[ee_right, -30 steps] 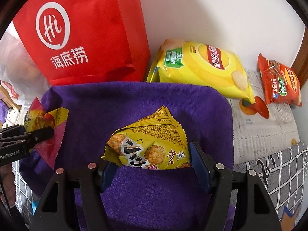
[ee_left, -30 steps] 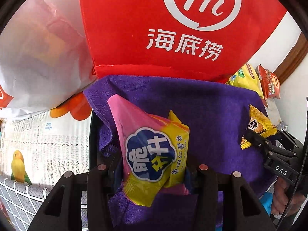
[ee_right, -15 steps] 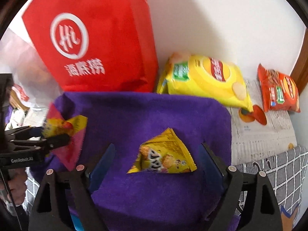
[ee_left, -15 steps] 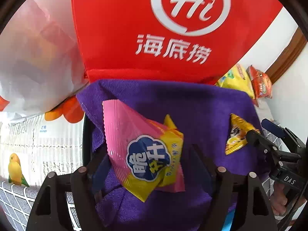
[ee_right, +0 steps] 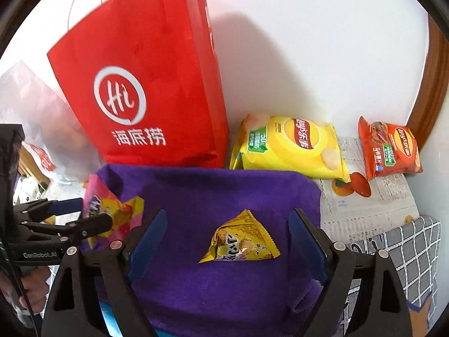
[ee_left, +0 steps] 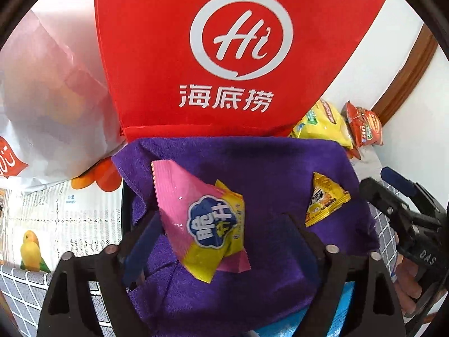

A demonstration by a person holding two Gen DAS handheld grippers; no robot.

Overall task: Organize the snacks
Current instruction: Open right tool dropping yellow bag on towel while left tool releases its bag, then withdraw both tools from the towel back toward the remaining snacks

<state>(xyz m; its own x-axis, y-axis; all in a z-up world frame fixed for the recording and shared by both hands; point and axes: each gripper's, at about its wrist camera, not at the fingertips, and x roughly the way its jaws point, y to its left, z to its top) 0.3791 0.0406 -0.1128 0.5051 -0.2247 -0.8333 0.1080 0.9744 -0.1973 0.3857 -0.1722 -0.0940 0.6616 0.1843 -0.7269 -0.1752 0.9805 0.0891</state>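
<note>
A pink and yellow snack packet (ee_left: 202, 221) lies on a purple cloth (ee_left: 266, 168). My left gripper (ee_left: 221, 241) straddles the packet with its jaws opening, and the blue pads stand clear of it. A small yellow triangular packet (ee_right: 241, 241) rests on the same cloth (ee_right: 224, 191) between the wide-open fingers of my right gripper (ee_right: 227, 241), untouched. In the right wrist view the left gripper (ee_right: 95, 213) shows at the left by the pink packet (ee_right: 112, 210). In the left wrist view the right gripper (ee_left: 376, 179) shows beside the yellow packet (ee_left: 325, 199).
A tall red paper bag (ee_right: 146, 90) stands right behind the cloth against the white wall. To its right lie a yellow crisps bag (ee_right: 291, 143) and an orange-red crisps bag (ee_right: 390, 146) on printed paper. A white plastic bag (ee_left: 42, 98) sits at the left.
Both grippers have opened and let go of their packets, which now lie on the purple cloth. Both grippers have lifted up and away from the cloth.
</note>
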